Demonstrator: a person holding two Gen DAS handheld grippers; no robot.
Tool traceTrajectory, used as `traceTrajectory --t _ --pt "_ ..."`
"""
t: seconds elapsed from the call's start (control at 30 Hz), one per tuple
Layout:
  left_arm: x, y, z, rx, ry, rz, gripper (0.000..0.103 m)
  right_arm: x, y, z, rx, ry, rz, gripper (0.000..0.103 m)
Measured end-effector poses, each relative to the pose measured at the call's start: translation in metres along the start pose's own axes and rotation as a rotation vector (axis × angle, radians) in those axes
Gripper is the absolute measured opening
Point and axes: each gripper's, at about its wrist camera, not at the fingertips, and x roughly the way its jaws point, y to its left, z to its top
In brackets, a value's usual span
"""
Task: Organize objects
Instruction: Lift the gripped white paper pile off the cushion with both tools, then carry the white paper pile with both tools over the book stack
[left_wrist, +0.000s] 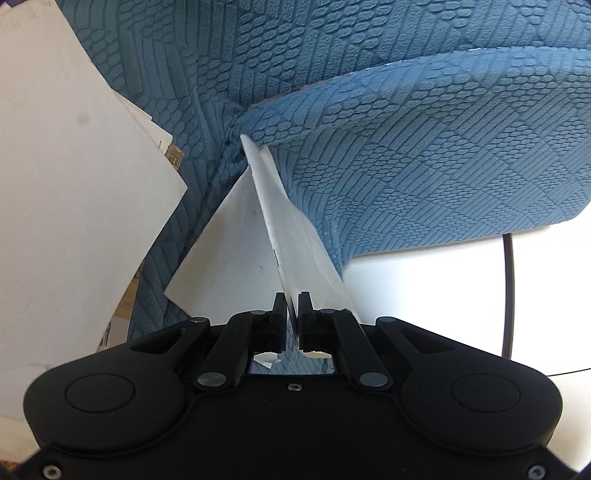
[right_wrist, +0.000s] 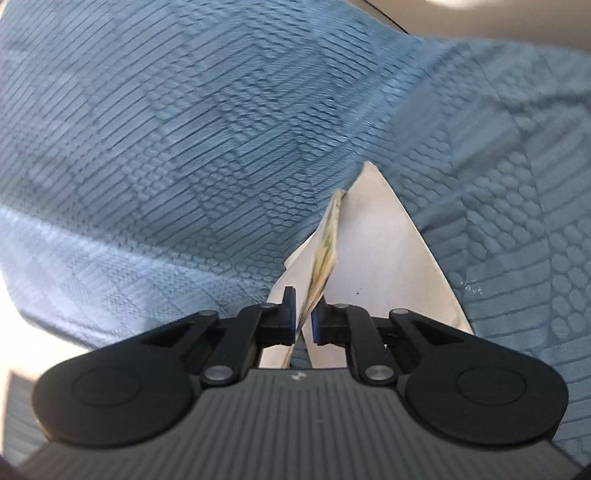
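White sheet (left_wrist: 295, 251) clamped edge-on in left gripper (left_wrist: 294, 306), long axis running up-frame into blue fabric (left_wrist: 406, 147) fold. Right gripper (right_wrist: 303, 306) pinching printed paper (right_wrist: 325, 254), likewise pointing up-frame.

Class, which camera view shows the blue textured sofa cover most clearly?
The left wrist view: the blue textured sofa cover is sharp, its pattern and seat edge visible. The right wrist view shows the same cover blurred.

Place: likely a home living room
Evidence: sofa (left_wrist: 406, 129) in blue textured cover, loose cushion (left_wrist: 461, 155), white papers (left_wrist: 74, 184), pale floor (left_wrist: 424, 288)
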Motion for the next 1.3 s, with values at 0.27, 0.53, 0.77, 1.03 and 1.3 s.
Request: traceTrajectory --t 0.27,0.53,0.77,1.03,1.3 --pt "-0.023 -0.006 -0.016 0.068 0.000 -0.007 0.005 -0.023 0.020 -0.013 -0.084 -0.007 -0.004 0.011" --pt "-0.047 -0.005 -0.030 0.090 -0.006 -0.025 0.006 -0.042 0.034 -0.031 -0.117 -0.005 -0.023 0.011" --pt "-0.060 -0.002 -0.035 0.096 0.007 -0.020 0.007 -0.048 0.045 -0.046 -0.192 0.012 -0.060 0.011" --pt "-0.087 -0.022 -0.047 0.225 -0.050 0.008 0.007 -0.067 0.070 -0.053 -0.231 0.028 -0.055 0.011" --pt "-0.105 -0.035 -0.053 0.222 -0.075 -0.019 0.007 -0.087 0.094 -0.054 -0.246 0.035 -0.034 0.011"
